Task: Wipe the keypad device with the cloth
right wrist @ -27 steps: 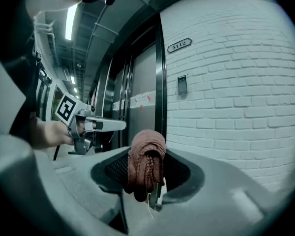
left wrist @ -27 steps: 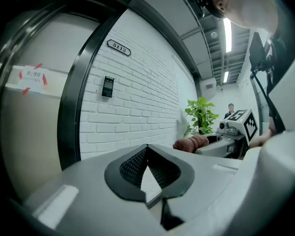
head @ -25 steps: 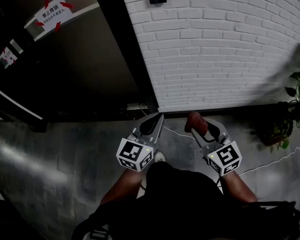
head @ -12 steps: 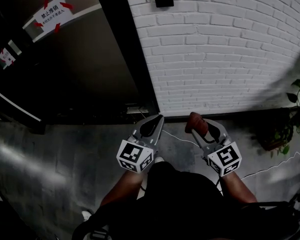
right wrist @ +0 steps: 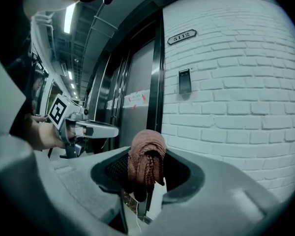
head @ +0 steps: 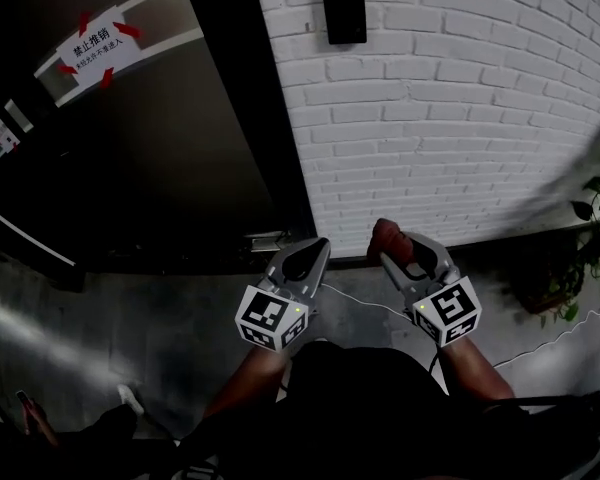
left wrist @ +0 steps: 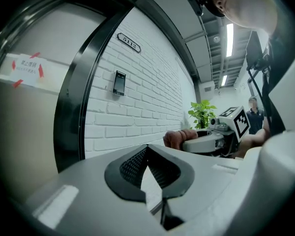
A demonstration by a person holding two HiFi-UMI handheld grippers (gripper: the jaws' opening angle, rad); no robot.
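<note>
Now, head view: both tongs are low in front of me, and the keypad device [head: 341, 5] is mounted high on the white brick wall [head: 460, 118], well above them, just right of the dark door frame [head: 250, 118]. My right tongs [head: 385, 243] pinch a bunched reddish-brown cloth [head: 390, 238]. My left tongs [head: 317, 243] sit beside them.

Left gripper view: jaws together at the tips, nothing between. Keypad [left wrist: 119, 83] is up on the wall, apart from everything.

Right gripper view: jaws clamped on the cloth [right wrist: 146, 159], which stands up as a wad above the tips. Keypad [right wrist: 185, 81] is up and to the right.

Risks, my judgement: the wad is small, so a hard jaw tip may scrape the device. Firm wiping could press keys. A loose pinch could drop the cloth during the reach upward.
</note>
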